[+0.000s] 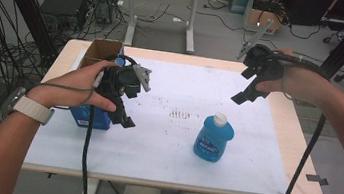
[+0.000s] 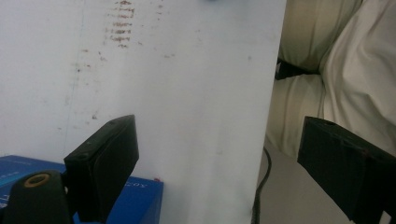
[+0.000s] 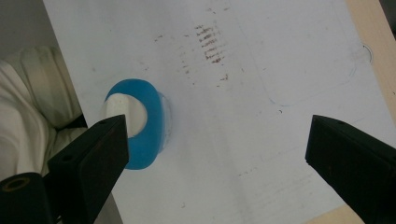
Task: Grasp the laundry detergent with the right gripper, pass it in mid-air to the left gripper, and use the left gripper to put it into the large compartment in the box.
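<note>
Bottle [image 1: 213, 139] stands free; both tongs gape, blue box [image 2: 140, 198] seemingly beneath left pair.

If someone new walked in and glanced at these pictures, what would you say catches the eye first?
Most likely the blue bottle with its white cap, standing upright near the front of the white table. Next, the two black grippers held above the table: the left gripper over a blue box at the table's left edge, the right gripper raised at the far right, both with jaws wide open and holding nothing.

Open table [image 1: 163, 146] around bottle [image 1: 213, 139]
</note>
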The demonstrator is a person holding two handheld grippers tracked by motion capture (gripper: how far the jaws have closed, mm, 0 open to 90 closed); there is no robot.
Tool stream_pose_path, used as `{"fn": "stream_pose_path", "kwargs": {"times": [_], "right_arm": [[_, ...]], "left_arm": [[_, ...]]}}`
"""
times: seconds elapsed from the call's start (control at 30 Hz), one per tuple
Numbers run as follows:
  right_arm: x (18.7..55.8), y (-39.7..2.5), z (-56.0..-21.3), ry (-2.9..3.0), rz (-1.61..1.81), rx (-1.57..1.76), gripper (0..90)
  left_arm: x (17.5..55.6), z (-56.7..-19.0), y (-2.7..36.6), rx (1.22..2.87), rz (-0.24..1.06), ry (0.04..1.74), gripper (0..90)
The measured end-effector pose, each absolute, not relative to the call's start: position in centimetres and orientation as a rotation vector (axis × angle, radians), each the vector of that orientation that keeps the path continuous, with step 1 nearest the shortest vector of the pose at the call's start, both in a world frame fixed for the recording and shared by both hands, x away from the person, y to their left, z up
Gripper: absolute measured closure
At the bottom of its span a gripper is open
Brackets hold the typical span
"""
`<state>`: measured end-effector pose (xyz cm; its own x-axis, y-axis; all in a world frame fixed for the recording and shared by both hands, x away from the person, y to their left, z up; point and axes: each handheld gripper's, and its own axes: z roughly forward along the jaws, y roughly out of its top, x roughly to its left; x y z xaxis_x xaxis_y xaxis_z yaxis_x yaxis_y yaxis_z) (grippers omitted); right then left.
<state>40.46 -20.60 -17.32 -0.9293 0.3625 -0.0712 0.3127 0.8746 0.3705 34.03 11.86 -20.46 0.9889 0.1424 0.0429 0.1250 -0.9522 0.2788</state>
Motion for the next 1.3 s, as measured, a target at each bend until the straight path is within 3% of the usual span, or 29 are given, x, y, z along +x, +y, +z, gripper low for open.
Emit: {"fn": "stream_pose_path", "kwargs": {"times": [0.6,0.87,1.3], "right_arm": [[38.8,-21.1,-18.3,2.943,0.550,0.571,15.4],[38.1,-21.8,-19.1,2.986,0.551,0.669,8.1],[36.1,-23.1,-20.0,2.935,0.676,0.611,4.0]], "left_arm": [[34.6,-20.7,11.7,2.877,0.117,0.121,13.7],[34.7,-20.8,11.5,2.879,0.117,0.119,14.2],[34.7,-20.8,11.3,2.873,0.120,0.113,14.3]]}}
